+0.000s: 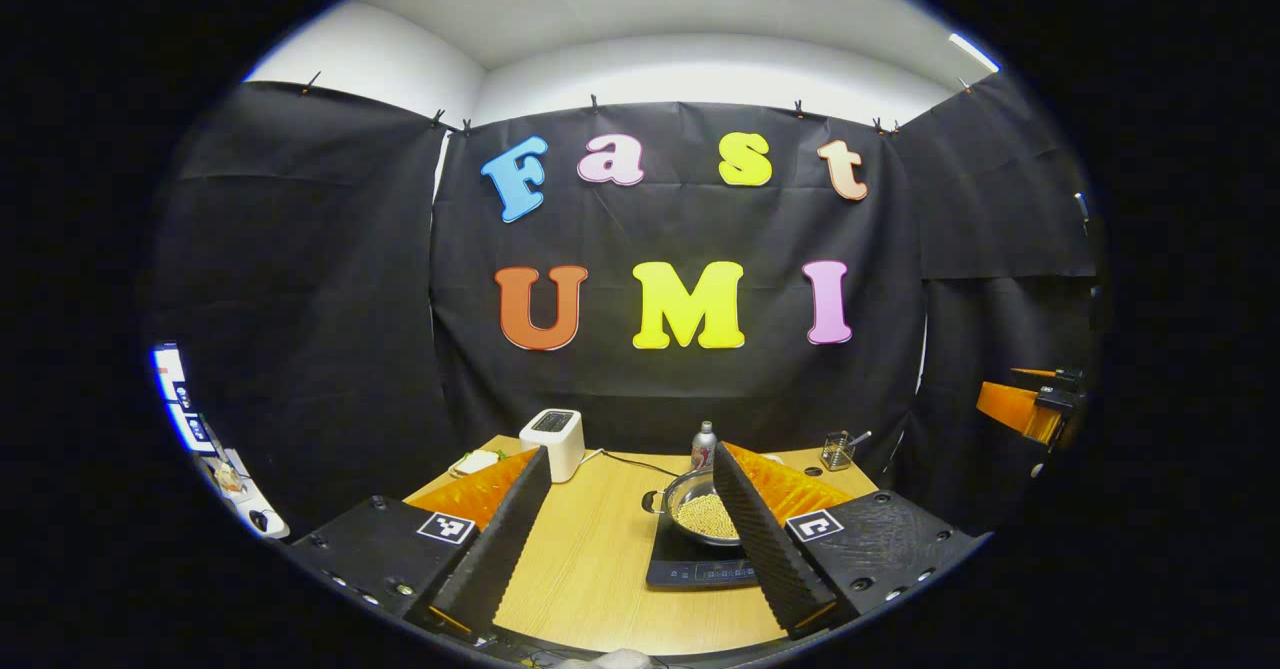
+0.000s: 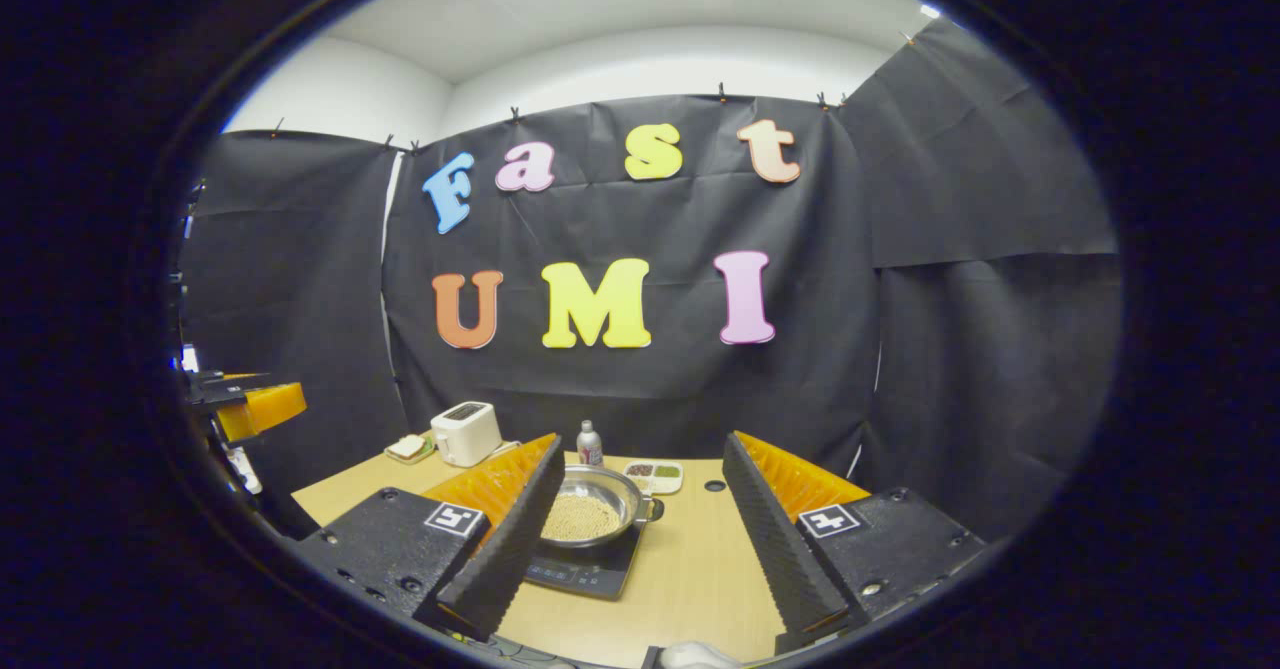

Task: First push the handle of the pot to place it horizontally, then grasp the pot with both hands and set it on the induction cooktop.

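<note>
A steel pot [image 1: 700, 509] [image 2: 592, 509] full of pale beans sits on the black induction cooktop [image 1: 700, 569] [image 2: 585, 567] on the wooden table. One black side handle [image 1: 652, 500] points left in the left gripper view; another handle [image 2: 655, 510] sticks out on the pot's right in the right gripper view. My left gripper [image 1: 630, 534] is open, held back from the pot, its right finger covering part of the pot. My right gripper [image 2: 645, 524] is open too, well short of the pot, which lies just right of its left finger.
A white toaster [image 1: 553, 442] [image 2: 465, 432] stands at the back left, with a small plate [image 2: 409, 447] beside it. A bottle [image 1: 704, 444] [image 2: 590, 443] stands behind the pot, a condiment tray [image 2: 653, 474] to its right. A wire holder [image 1: 838, 449] sits at the far right corner.
</note>
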`<state>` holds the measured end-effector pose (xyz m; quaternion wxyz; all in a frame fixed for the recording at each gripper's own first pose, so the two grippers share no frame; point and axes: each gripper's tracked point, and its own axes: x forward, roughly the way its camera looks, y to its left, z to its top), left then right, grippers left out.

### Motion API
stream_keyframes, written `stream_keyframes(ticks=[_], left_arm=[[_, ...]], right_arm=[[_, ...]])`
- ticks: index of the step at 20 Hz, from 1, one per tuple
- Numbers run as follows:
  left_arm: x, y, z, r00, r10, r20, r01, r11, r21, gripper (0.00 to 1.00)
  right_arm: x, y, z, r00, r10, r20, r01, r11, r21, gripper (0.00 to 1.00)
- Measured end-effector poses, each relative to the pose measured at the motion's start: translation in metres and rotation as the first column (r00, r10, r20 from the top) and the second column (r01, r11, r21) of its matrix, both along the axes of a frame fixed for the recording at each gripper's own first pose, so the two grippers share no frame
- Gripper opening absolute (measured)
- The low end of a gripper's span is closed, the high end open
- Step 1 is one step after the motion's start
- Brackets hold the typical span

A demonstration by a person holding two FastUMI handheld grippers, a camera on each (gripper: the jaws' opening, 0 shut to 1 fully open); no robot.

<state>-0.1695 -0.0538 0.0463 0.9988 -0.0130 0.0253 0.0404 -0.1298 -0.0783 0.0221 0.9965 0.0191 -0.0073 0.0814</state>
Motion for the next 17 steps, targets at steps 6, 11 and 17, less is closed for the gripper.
stream_keyframes(ticks=[6, 11, 17], left_arm=[[-0.003, -0.018, 0.001, 1.000, -0.024, -0.010, 0.024, 1.000, -0.010, 0.97], [0.006, -0.027, 0.000, 0.999, -0.042, -0.020, 0.041, 0.999, -0.025, 0.97], [0.019, -0.030, 0.000, 0.998, -0.064, -0.019, 0.064, 0.998, -0.002, 0.98]], right_arm=[[-0.006, -0.015, -0.006, 1.000, -0.021, -0.014, 0.021, 1.000, 0.011, 0.99], [-0.003, -0.025, -0.011, 0.999, -0.037, -0.034, 0.038, 0.999, 0.014, 0.99], [0.004, -0.022, -0.010, 0.998, -0.044, -0.035, 0.045, 0.999, 0.013, 0.99]])
